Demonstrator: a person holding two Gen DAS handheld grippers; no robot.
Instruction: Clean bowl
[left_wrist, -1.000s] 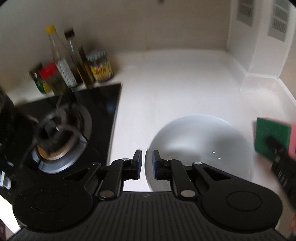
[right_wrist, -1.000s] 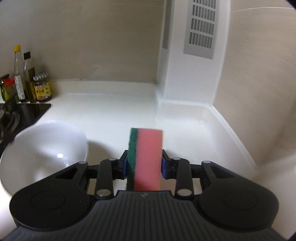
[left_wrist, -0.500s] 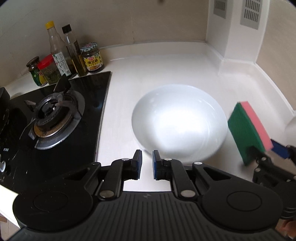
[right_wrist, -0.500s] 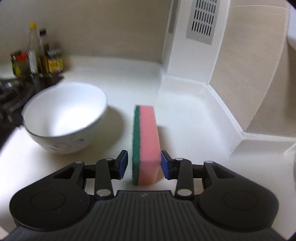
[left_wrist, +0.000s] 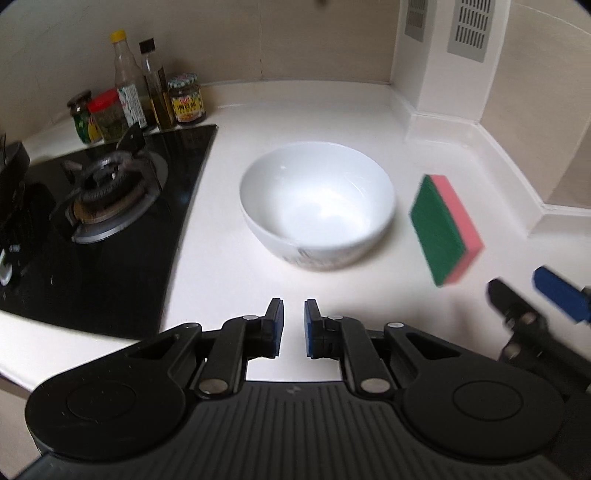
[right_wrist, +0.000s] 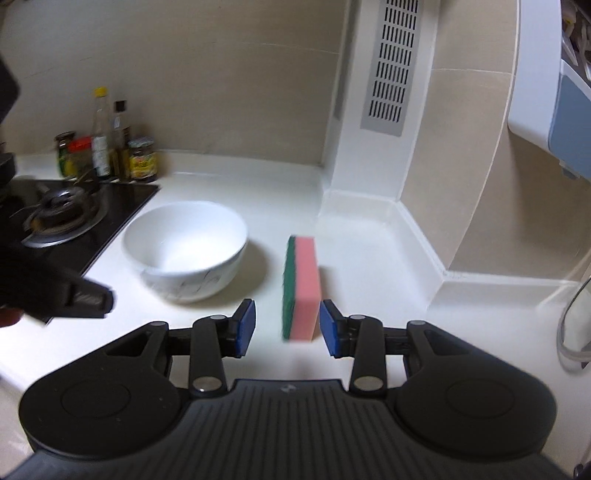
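While both rigs hang over the white countertop (left_wrist: 229, 266), I see my left gripper (left_wrist: 293, 328) at the bottom centre of its view, level and pointed at the white bowl (left_wrist: 317, 210), which sits upright in mid-frame. Its blue-padded jaws stand a narrow gap apart with nothing between them, so I count it as released and empty. The right gripper (right_wrist: 287, 326) is spread wide in the lower middle of the right wrist view, and the sponge (right_wrist: 301, 288) stands on edge just ahead of the gap, pink face toward the right pad, green scouring side toward the left; neither pad touches it (there is clear daylight on both sides). From the left wrist view, the same sponge (left_wrist: 445, 229) shows tilted at centre right, just beside the bowl, with the right gripper (left_wrist: 532, 291) blurred at the right edge. In the right wrist view the bowl (right_wrist: 184, 247) lies left of centre, near the sponge yet apart from it. A gas hob (left_wrist: 107, 195) fills the left of the frame, and condiment bottles (left_wrist: 147, 99) stand in the upper left against the wall.
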